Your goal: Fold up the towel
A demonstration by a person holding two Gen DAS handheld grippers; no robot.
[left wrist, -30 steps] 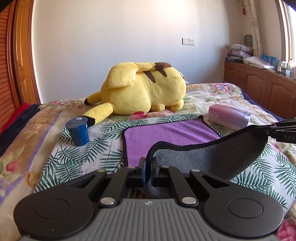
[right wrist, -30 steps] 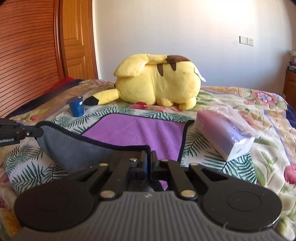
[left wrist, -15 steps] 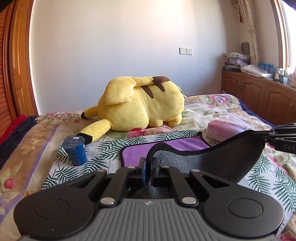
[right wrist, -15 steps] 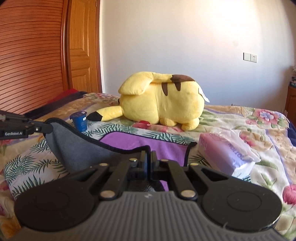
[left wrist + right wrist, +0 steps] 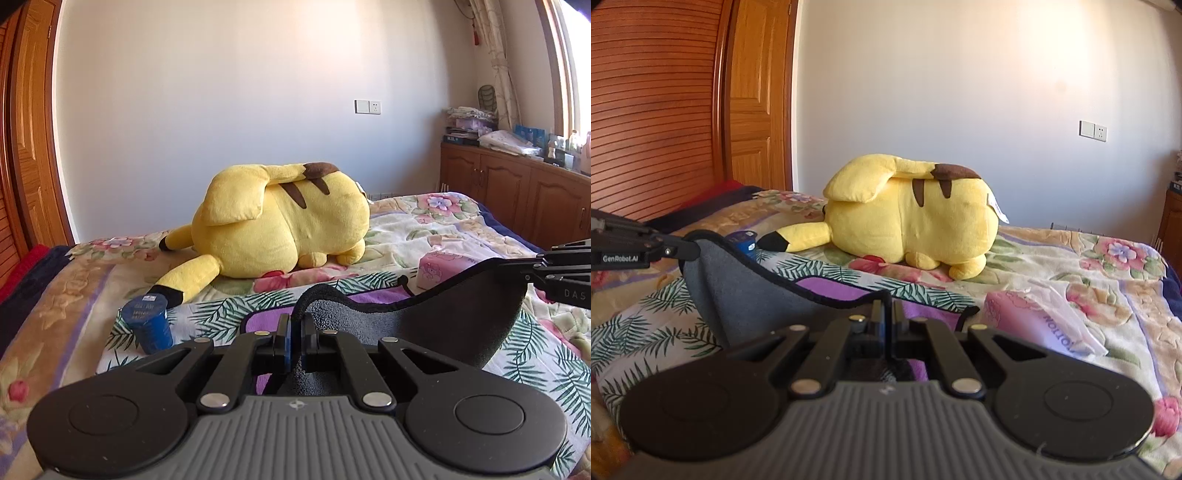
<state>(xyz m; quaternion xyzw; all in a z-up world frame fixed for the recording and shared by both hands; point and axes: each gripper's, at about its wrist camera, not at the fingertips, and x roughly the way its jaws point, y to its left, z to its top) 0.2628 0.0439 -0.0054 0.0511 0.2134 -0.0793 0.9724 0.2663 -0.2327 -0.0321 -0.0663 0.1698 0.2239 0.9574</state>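
Observation:
The towel (image 5: 436,321) is purple on one face and grey on the other, with a black hem. It lies on the bed with its near edge lifted and its grey underside facing me. My left gripper (image 5: 294,332) is shut on the near left corner. My right gripper (image 5: 886,314) is shut on the near right corner; the towel (image 5: 738,284) sags between them. In the left wrist view the right gripper (image 5: 535,273) shows at the right edge. In the right wrist view the left gripper (image 5: 690,249) shows at the left edge.
A big yellow plush toy (image 5: 288,221) lies on the floral bedspread (image 5: 424,221) beyond the towel. A blue cup (image 5: 147,321) stands to the left. A pink tissue pack (image 5: 1041,325) lies to the right. Wooden cabinets (image 5: 517,199) line the right wall.
Both grippers have risen and carried the towel's near edge up and forward. Less of the purple face shows now, and the grey underside hangs higher.

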